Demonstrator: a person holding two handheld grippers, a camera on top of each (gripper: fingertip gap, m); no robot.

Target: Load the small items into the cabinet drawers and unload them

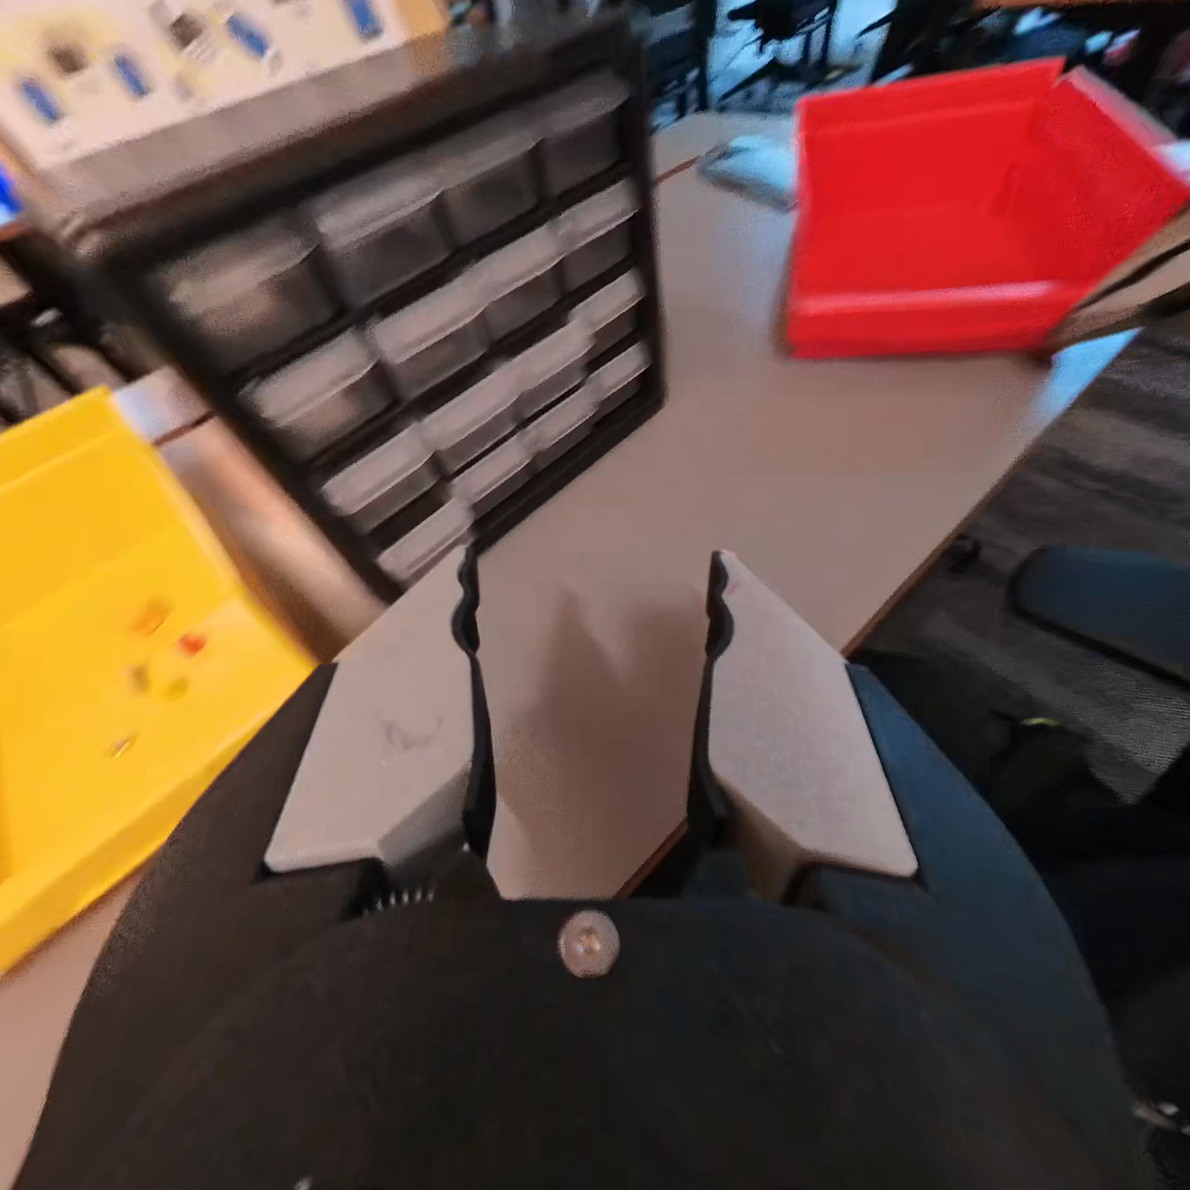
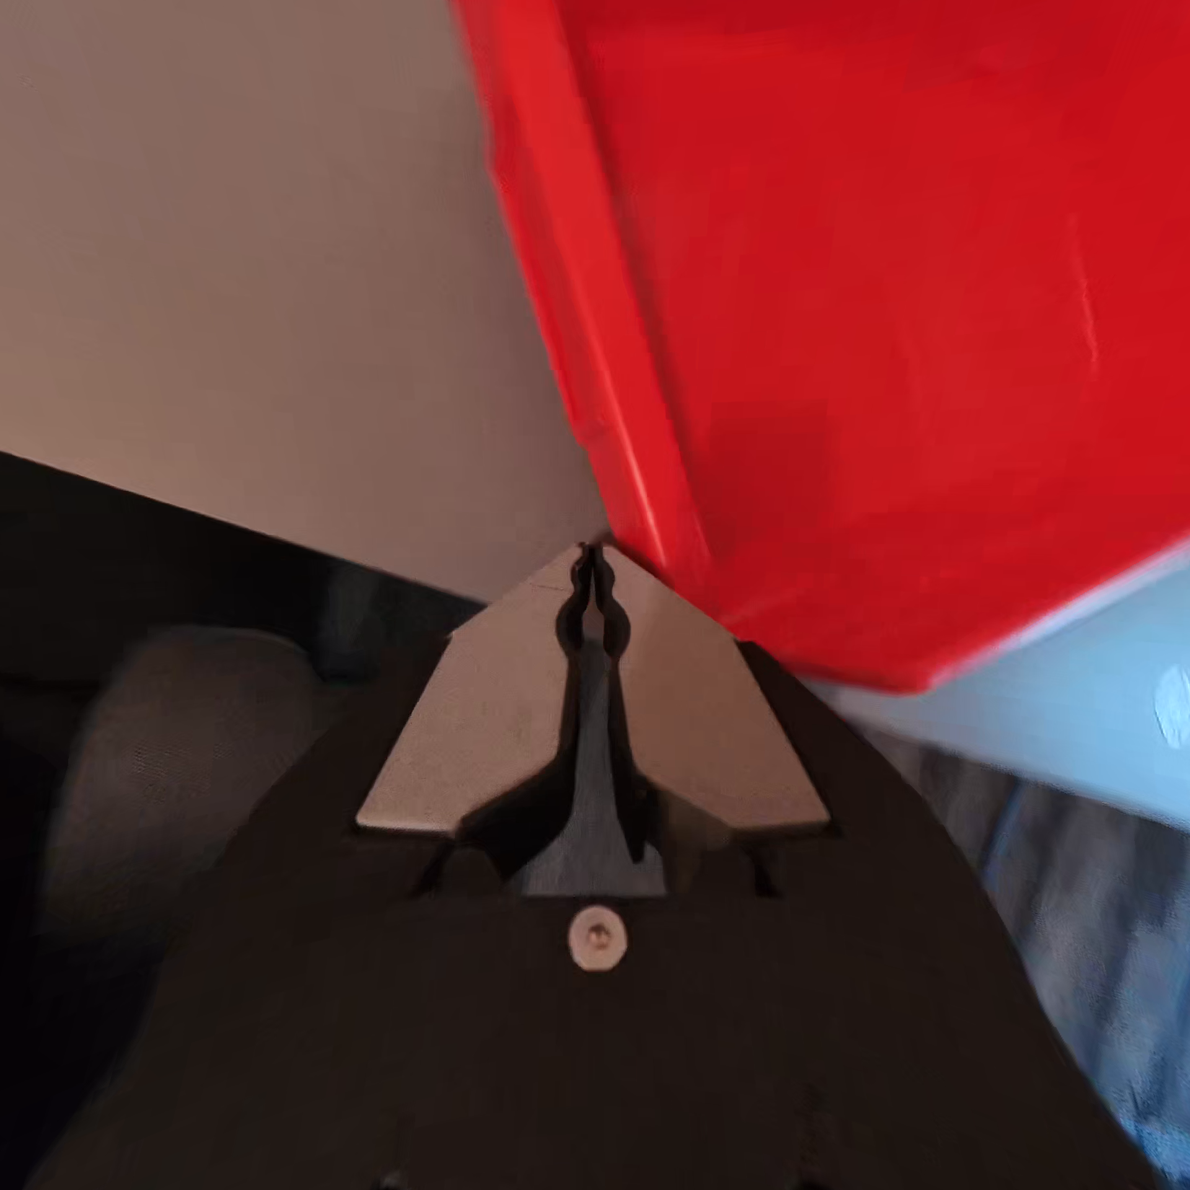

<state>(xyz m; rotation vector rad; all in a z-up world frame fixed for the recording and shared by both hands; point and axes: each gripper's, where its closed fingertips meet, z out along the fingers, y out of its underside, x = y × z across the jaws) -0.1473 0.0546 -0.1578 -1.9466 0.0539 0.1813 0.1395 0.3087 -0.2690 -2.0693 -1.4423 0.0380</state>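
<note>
while bare table (image 1: 740, 399) lies open ahead up to its right edge, my left gripper (image 1: 592, 579) hangs wide apart and bare with the black cabinet (image 1: 412, 302) of clear closed drawers far left, small items (image 1: 161, 650) in the yellow bin (image 1: 96, 805) left, and my right gripper (image 2: 591, 554) pinched together, holding nothing, beside the red bin (image 2: 869, 322).

Surface: tan table (image 1: 740, 438) with a dark edge.
Centre-left: black drawer cabinet (image 1: 412, 309) stood on it.
Left: yellow bin (image 1: 96, 579), small items inside.
Right: red bin (image 1: 953, 212), near the edge.
</note>
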